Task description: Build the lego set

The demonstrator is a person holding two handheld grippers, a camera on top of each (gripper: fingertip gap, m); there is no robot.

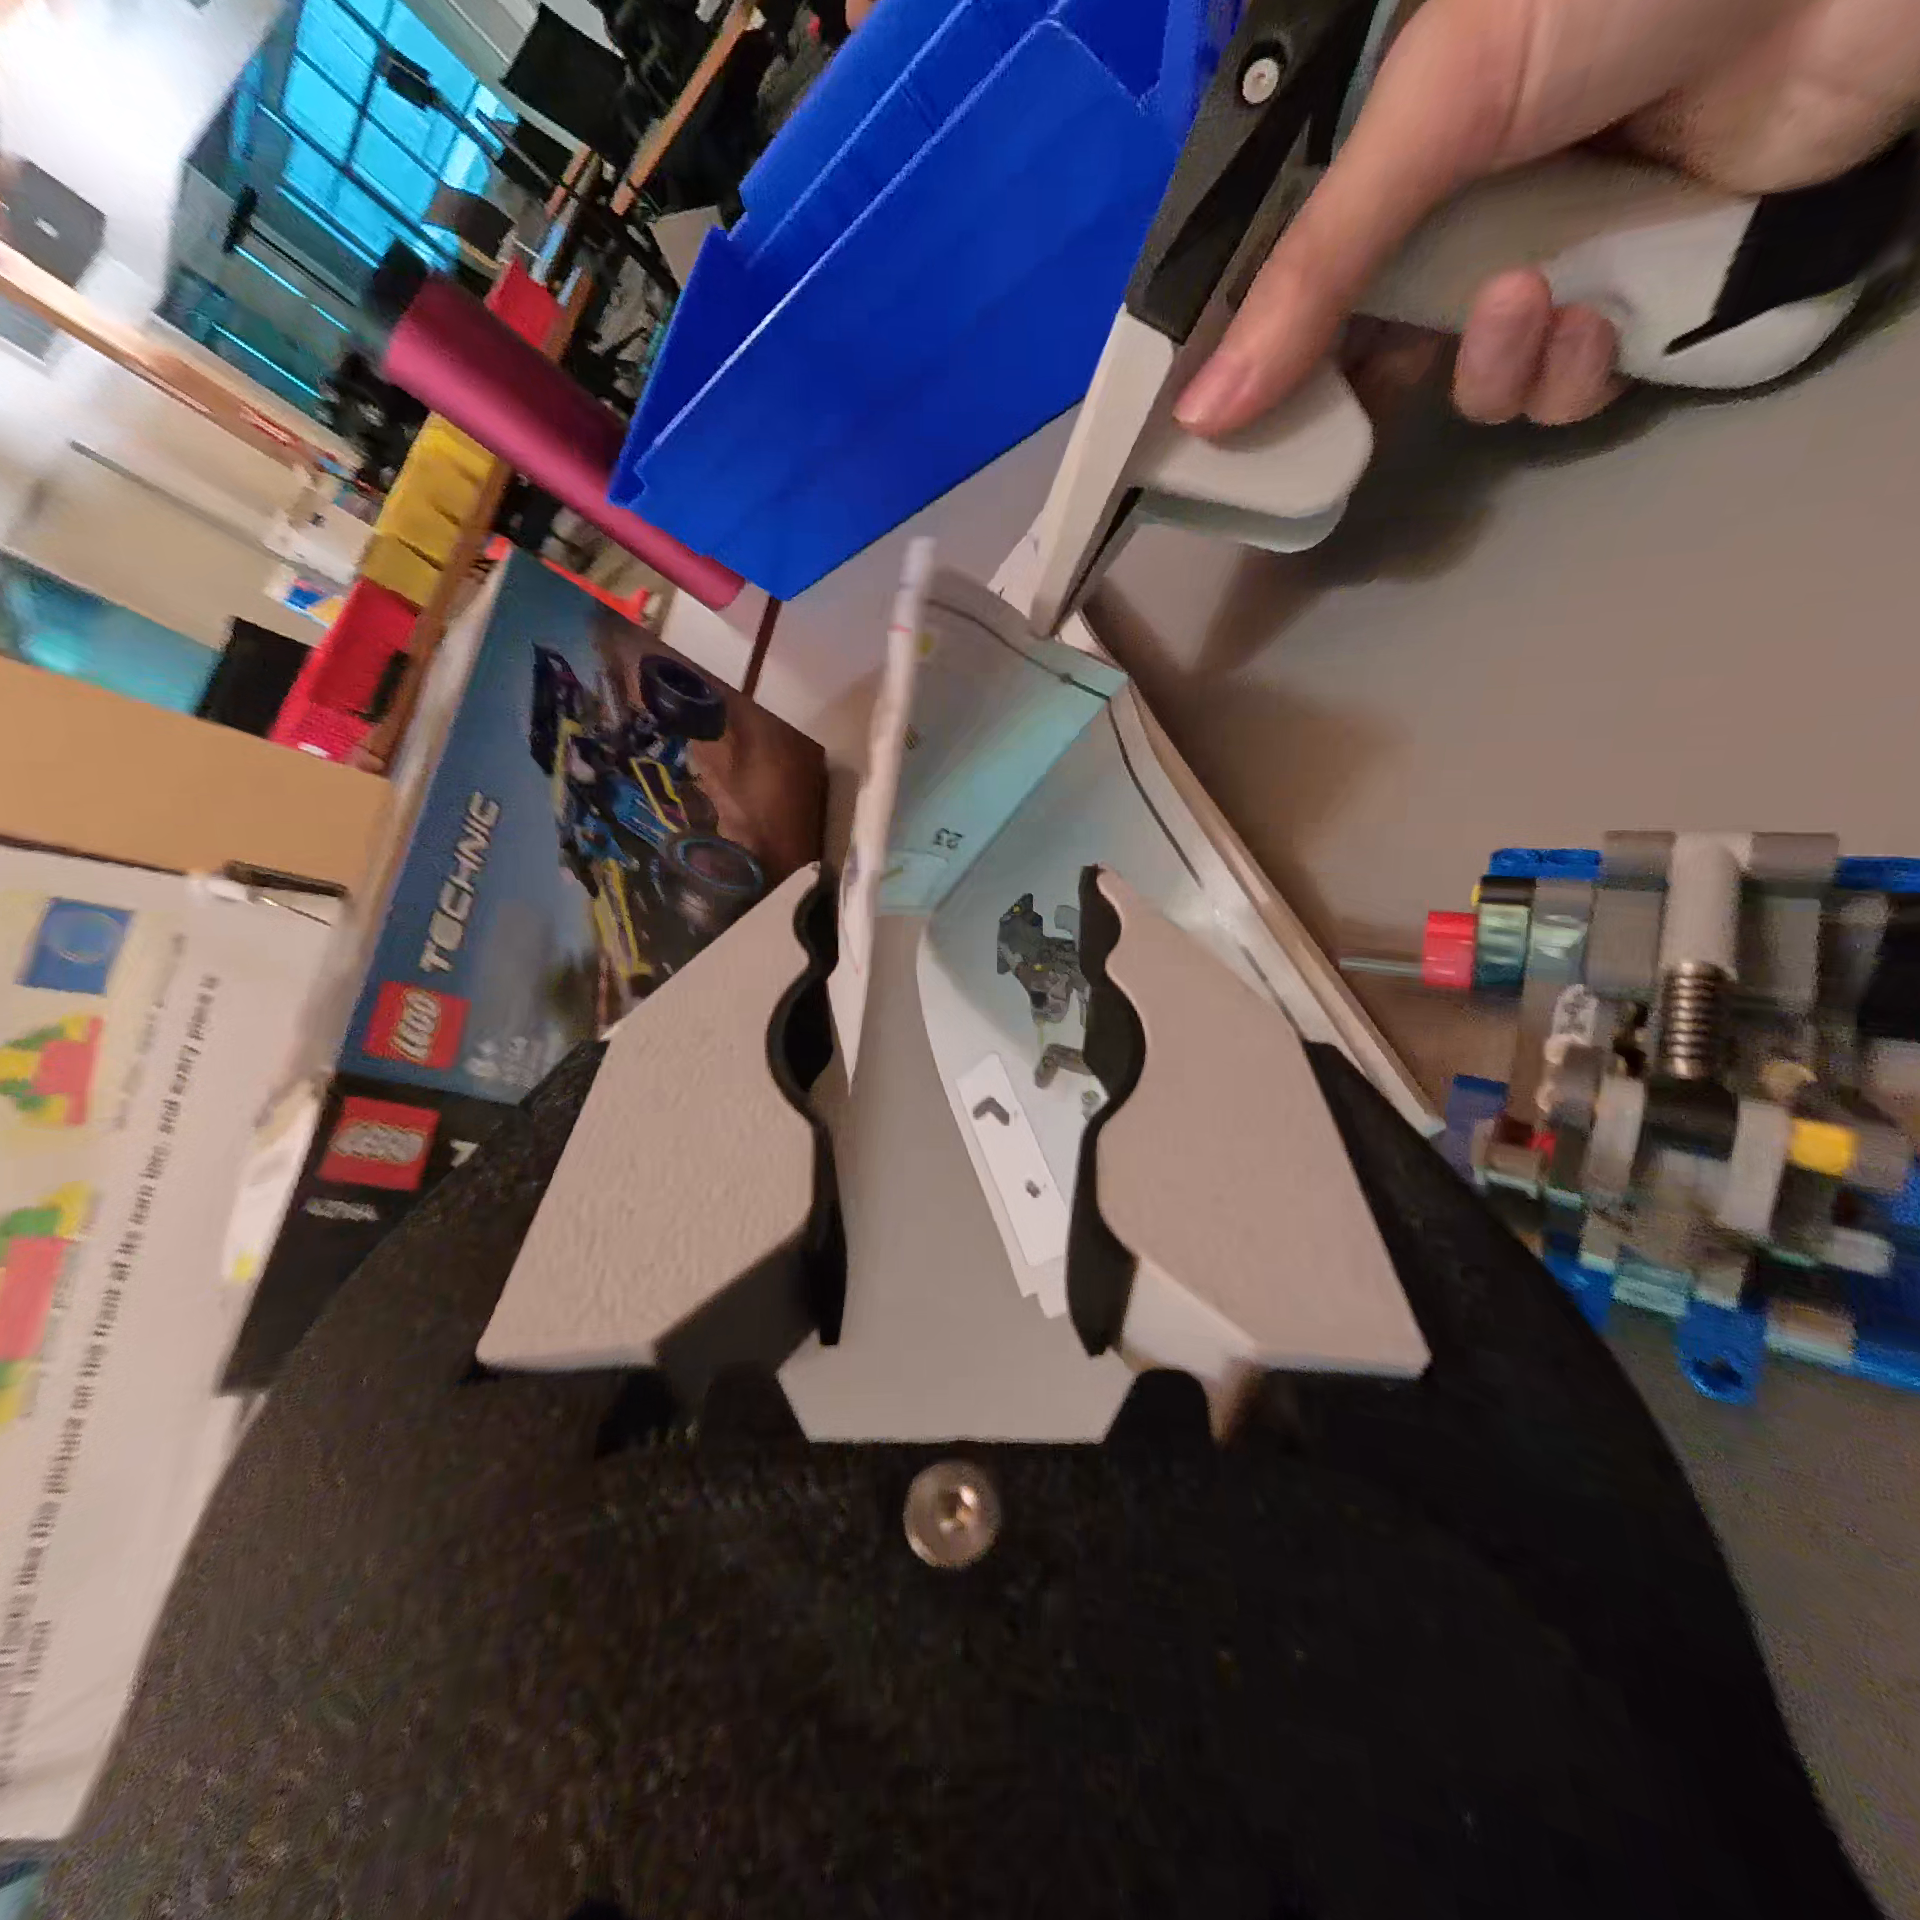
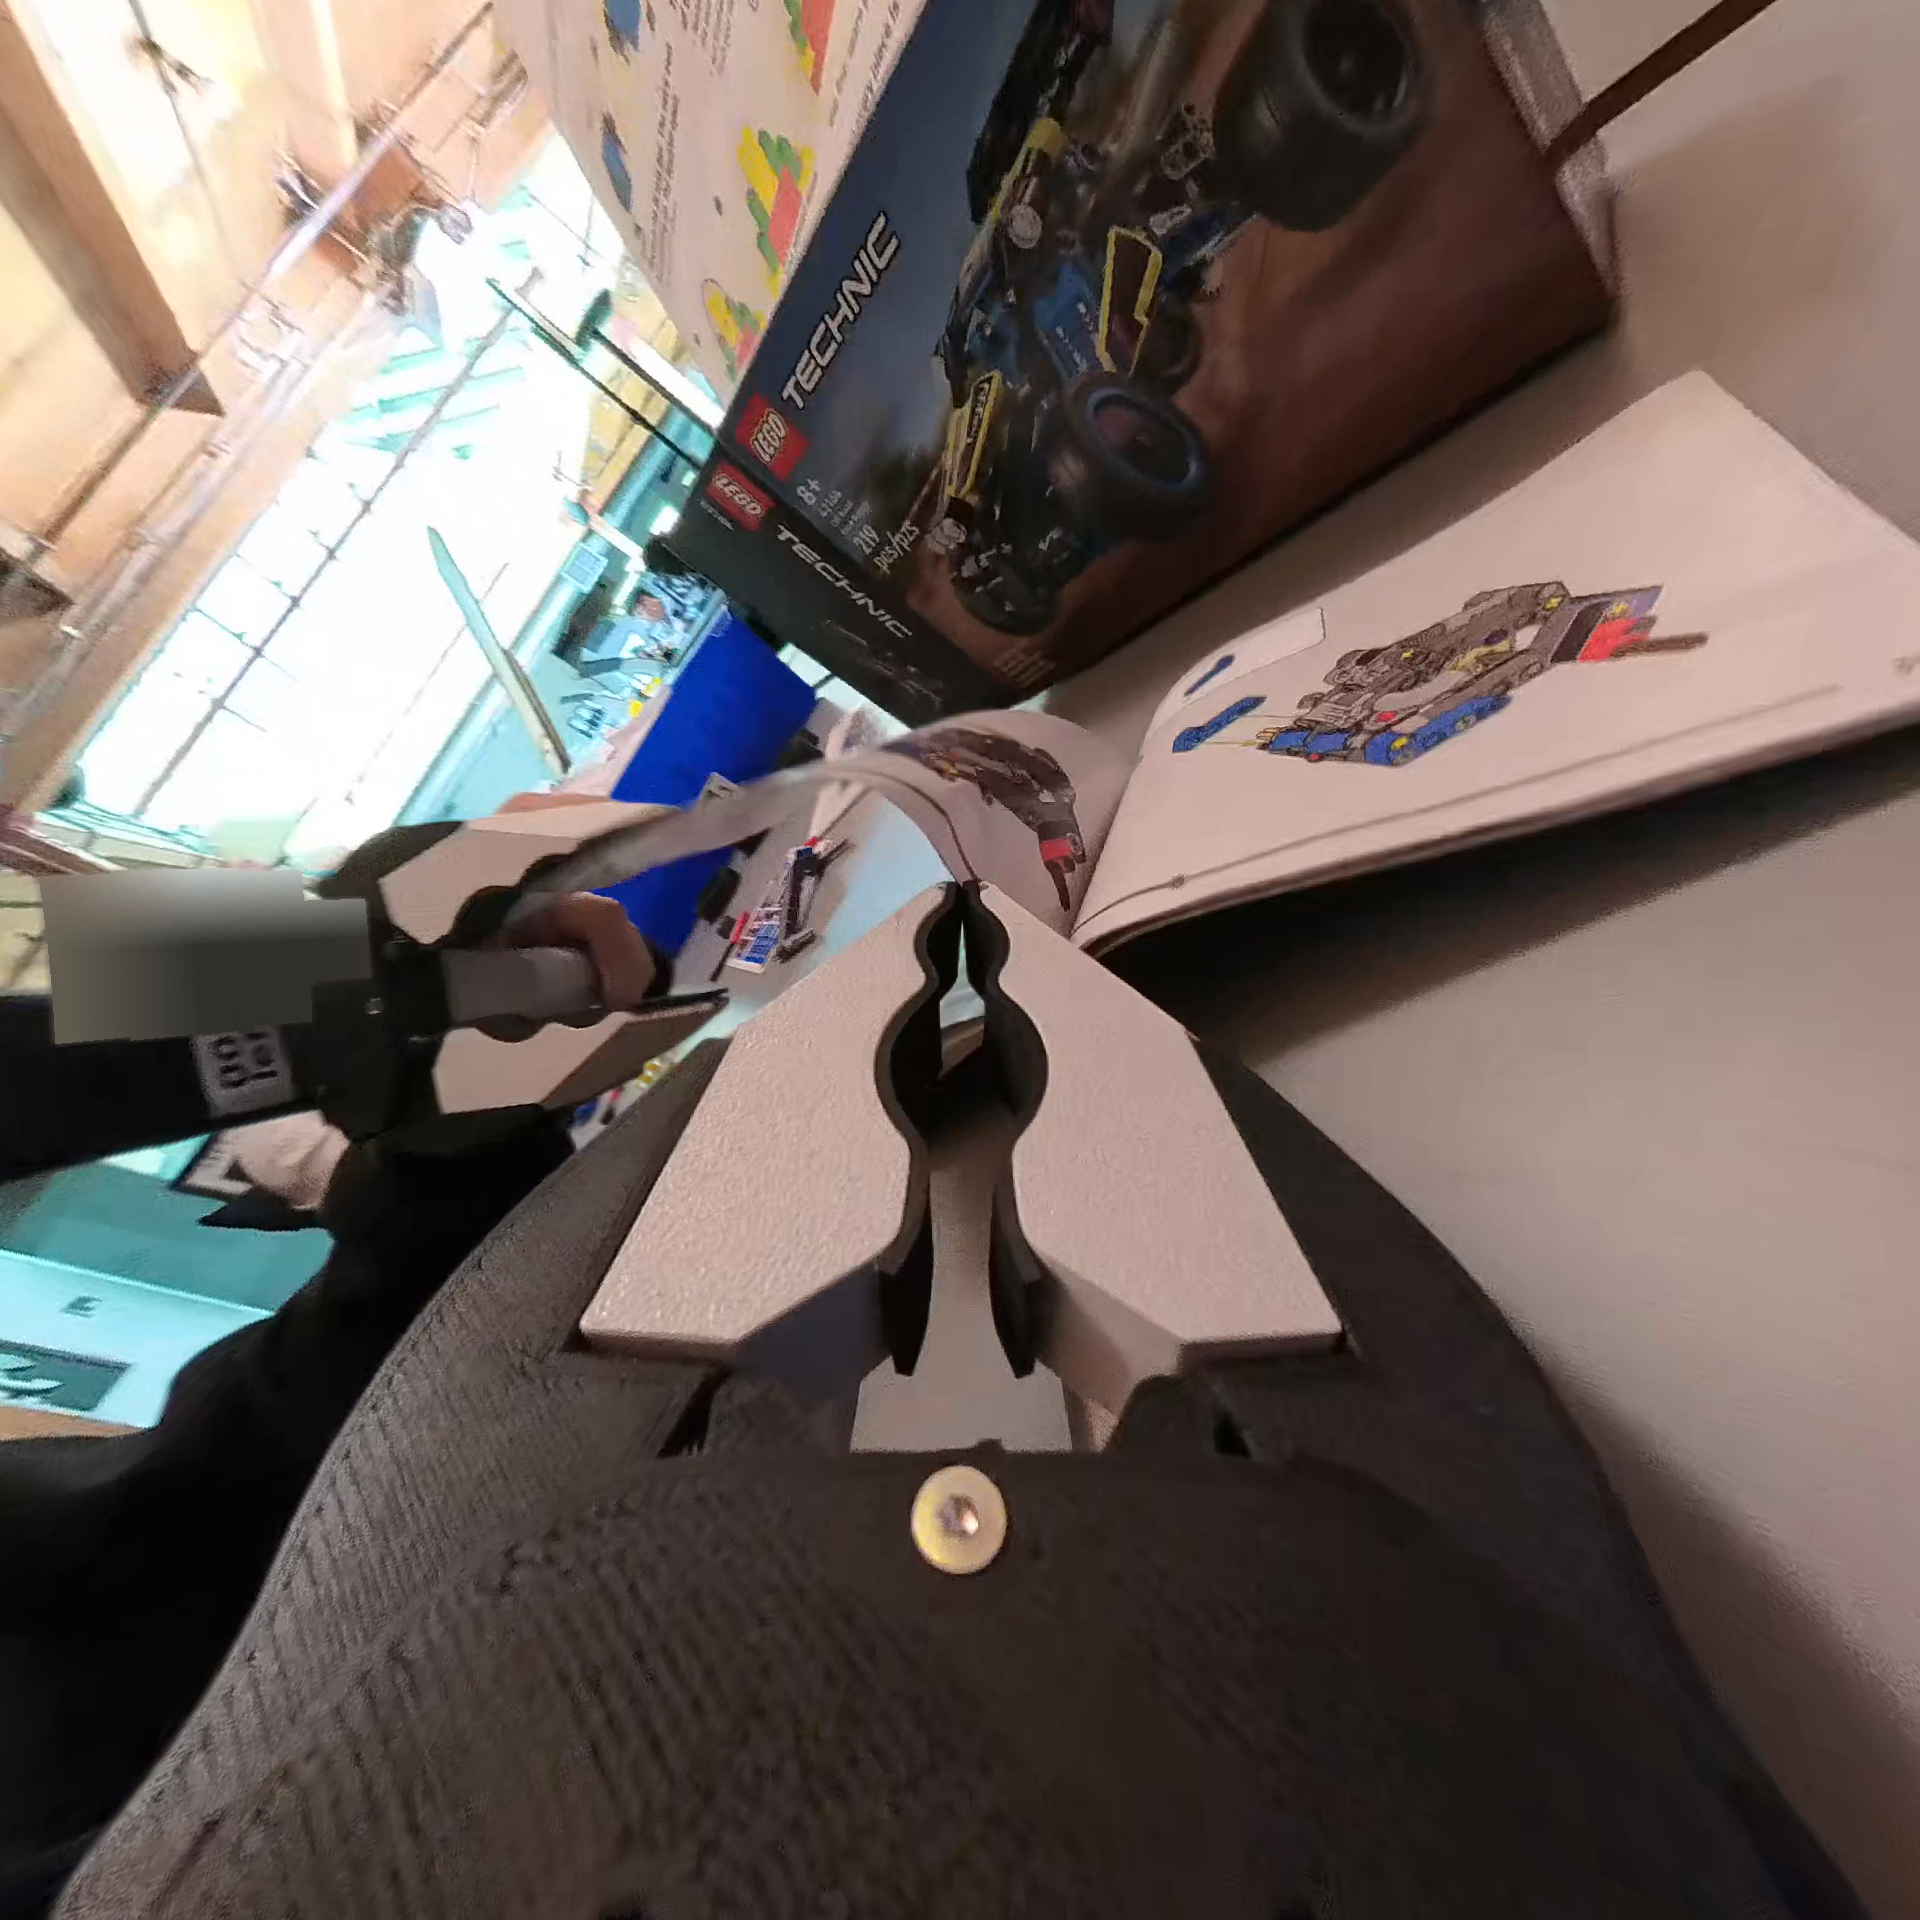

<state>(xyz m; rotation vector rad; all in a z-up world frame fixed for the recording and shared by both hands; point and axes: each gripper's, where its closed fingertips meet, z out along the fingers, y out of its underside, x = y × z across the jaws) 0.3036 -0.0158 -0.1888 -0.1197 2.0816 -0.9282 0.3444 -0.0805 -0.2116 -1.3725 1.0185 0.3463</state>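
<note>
L gripper (image 1: 961, 935) jaws wide, loose page (image 1: 883, 790) against one pad, unpinched. R gripper (image 2: 964, 904) closed at booklet (image 2: 1558, 644) spine. Paper thin, floppy, tears easily; take at outer edge.

Your left gripper (image 1: 961, 935) had its fingers (image 1: 717, 1039) spread wide apart. Your right gripper (image 2: 964, 904) had its fingers (image 2: 1091, 1039) squeezed tight together at the tips. Your right hand (image 1: 1558, 156) gripped its handle.
</note>
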